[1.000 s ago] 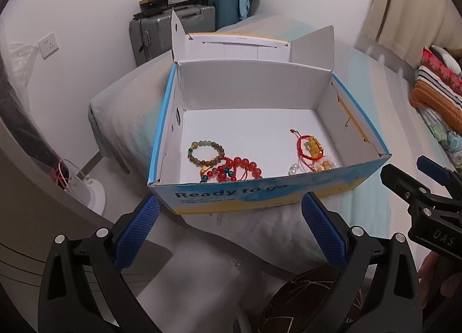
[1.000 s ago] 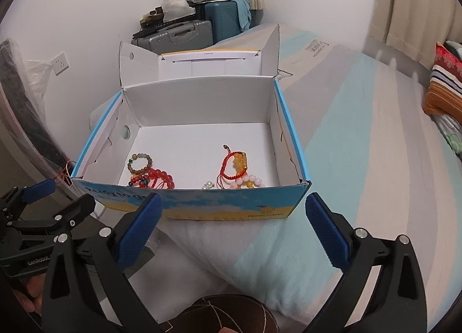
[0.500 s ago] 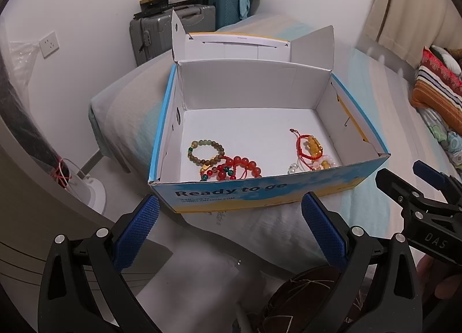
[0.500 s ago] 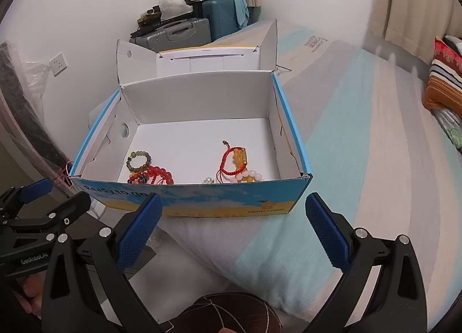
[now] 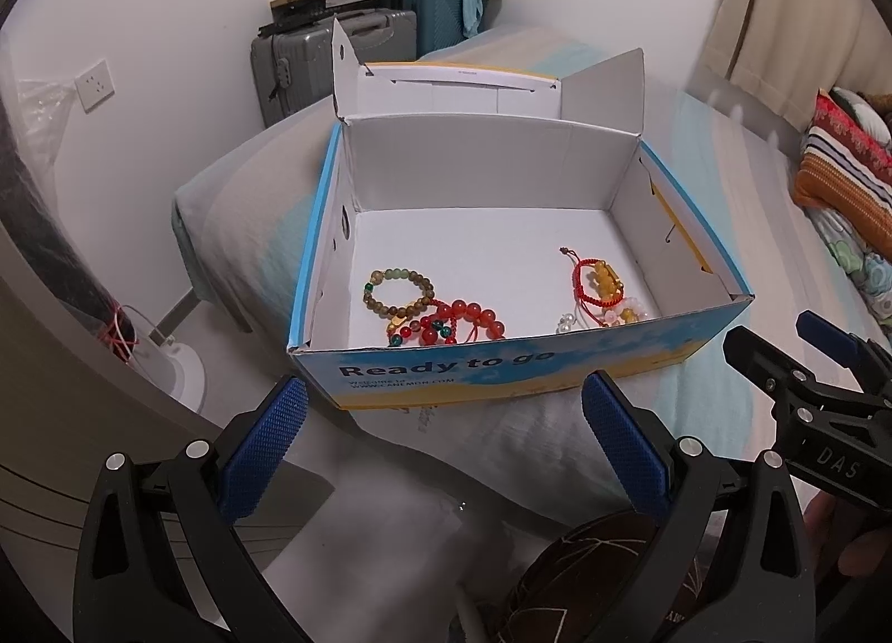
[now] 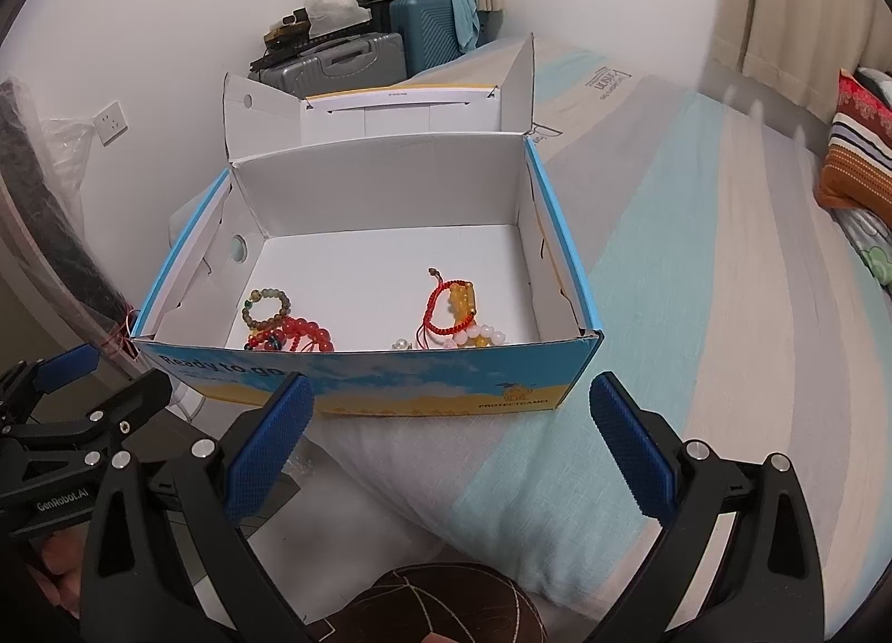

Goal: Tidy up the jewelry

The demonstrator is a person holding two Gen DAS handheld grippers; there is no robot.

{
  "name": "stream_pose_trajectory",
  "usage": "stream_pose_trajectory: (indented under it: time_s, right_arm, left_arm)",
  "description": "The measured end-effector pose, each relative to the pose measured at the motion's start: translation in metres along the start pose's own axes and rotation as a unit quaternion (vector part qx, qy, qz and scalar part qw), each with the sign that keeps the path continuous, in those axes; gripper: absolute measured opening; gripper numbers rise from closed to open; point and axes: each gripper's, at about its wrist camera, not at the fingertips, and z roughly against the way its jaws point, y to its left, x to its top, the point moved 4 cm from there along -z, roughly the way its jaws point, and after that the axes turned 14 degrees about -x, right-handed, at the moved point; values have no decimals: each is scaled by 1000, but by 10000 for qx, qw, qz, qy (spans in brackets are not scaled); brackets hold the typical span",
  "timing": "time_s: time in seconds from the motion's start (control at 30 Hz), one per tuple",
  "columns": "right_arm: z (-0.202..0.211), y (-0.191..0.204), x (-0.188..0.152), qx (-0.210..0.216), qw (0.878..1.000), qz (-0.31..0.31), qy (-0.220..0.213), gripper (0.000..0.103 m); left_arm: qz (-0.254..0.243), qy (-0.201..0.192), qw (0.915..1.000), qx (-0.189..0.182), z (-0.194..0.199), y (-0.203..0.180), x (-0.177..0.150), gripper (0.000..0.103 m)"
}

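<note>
An open blue and white cardboard box (image 5: pixel 502 367) (image 6: pixel 390 381) sits on the bed corner, its lid folded back. On its white floor lie a brown bead bracelet (image 5: pixel 397 291) (image 6: pixel 266 308), a red bead bracelet (image 5: pixel 463 317) (image 6: pixel 305 334), a red cord bracelet with yellow beads (image 5: pixel 597 279) (image 6: pixel 450 303) and some pale beads (image 5: pixel 619 308) (image 6: pixel 485 334). My left gripper (image 5: pixel 443 434) hangs open just short of the box front, empty. My right gripper (image 6: pixel 450 431) is open too, in front of the box and empty.
The striped bed cover (image 6: pixel 697 275) stretches right toward patterned pillows (image 6: pixel 858 158). Grey and teal suitcases (image 5: pixel 345 52) stand by the wall behind the box. A dark round object (image 6: pixel 446 604) lies below the grippers. A floor gap lies left of the bed.
Both grippers have crept slightly closer to the box and a little higher over it; more of the box floor shows. The jewelry has not moved.
</note>
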Motion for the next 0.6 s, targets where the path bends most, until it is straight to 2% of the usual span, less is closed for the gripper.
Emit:
stream_pose_trajectory:
  time_s: [0.13,0.3,0.43,0.6]
  right_arm:
    - [0,0,0,-3,10000,-1,-1,95]
    - [-1,-1,0,-26,10000,-26,10,95]
    - [-2,-1,0,-43,10000,-60,26,95]
    - [-3,-1,-1,-52,10000,-69,42,95]
  left_arm:
    - [19,-70,10000,-4,1,1,-1,97]
    - [-259,-239,9992,188,6,-8,2,97]
    - [-81,-153,9999,9,5,-5,3,97]
    - [29,-17,10000,11,0,-3,3,97]
